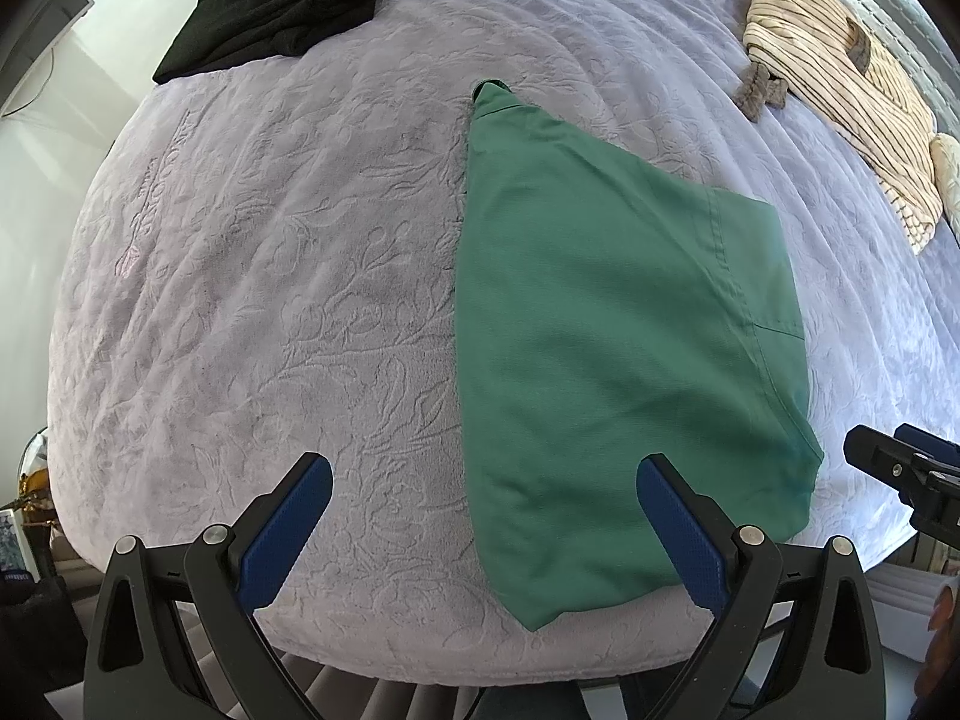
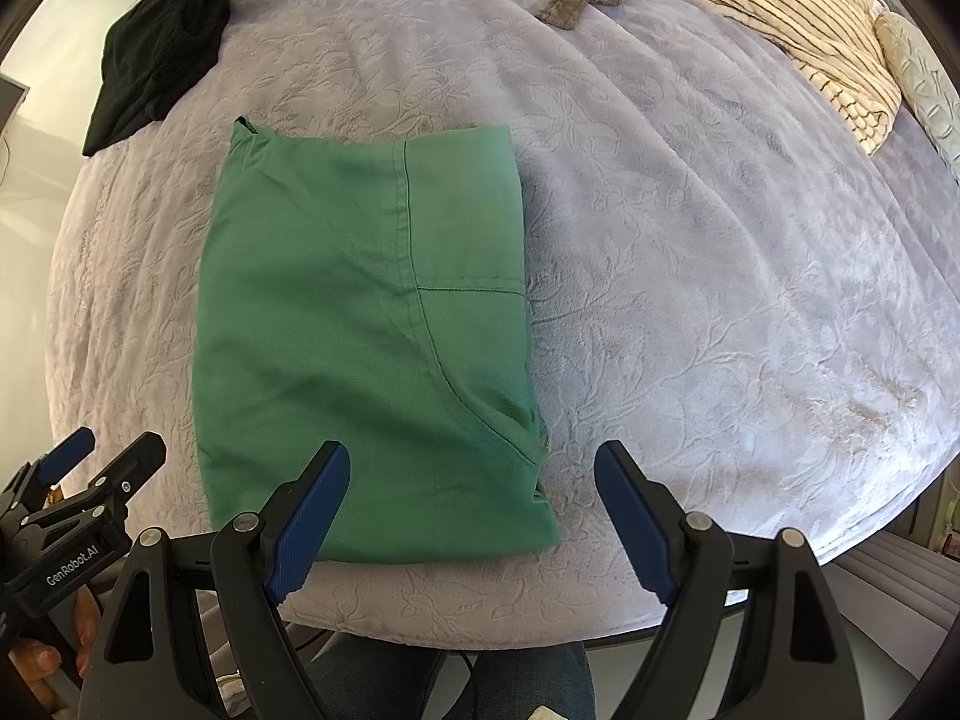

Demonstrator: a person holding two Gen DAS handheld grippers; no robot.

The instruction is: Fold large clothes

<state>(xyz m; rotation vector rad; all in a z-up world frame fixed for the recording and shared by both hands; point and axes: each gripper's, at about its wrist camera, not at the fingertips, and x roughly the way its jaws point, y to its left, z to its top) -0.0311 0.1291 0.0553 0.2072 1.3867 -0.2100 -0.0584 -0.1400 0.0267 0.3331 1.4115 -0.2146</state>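
A green garment (image 2: pixel 366 330) lies folded into a flat rectangle on the lilac bedspread (image 2: pixel 720 276), near the bed's front edge. In the left wrist view the same green garment (image 1: pixel 612 348) sits to the right of centre. My left gripper (image 1: pixel 485 489) hangs open above the garment's left edge, and its right finger stands over the cloth. Over the garment's lower right corner my right gripper (image 2: pixel 472 474) is open too, nothing between its blue pads. Neither gripper touches the cloth.
A black garment (image 2: pixel 150 60) lies bunched at the far left of the bed. A cream striped garment (image 2: pixel 792 18) with a grey belt lies at the far right. The bed's front edge runs just under the grippers, with a person's legs (image 2: pixel 510 684) below.
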